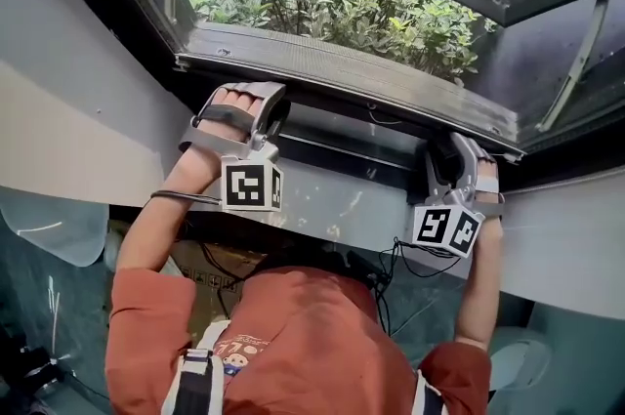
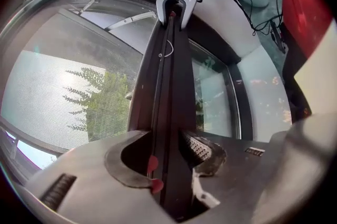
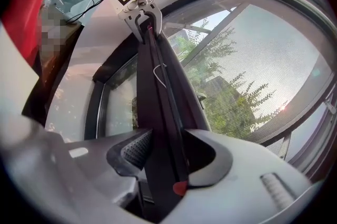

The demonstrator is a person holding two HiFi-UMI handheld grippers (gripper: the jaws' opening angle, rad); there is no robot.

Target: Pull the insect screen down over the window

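The dark metal pull bar [image 1: 342, 76] of the grey mesh insect screen [image 3: 263, 75] sits low, near the window's dark bottom frame [image 1: 337, 142]. The left gripper [image 1: 256, 101] clamps the bar. The right gripper [image 1: 454, 147] straddles it with jaws wide and slack. Both ends likely need seating level before release.

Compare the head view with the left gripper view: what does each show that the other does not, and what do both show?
Head view only: the person's left hand strapped into the left gripper, with its marker cube. Left gripper view only: how the dark bar passes between that gripper's jaws. Both: the bar, the right gripper at it, the red shirt and greenery outside.
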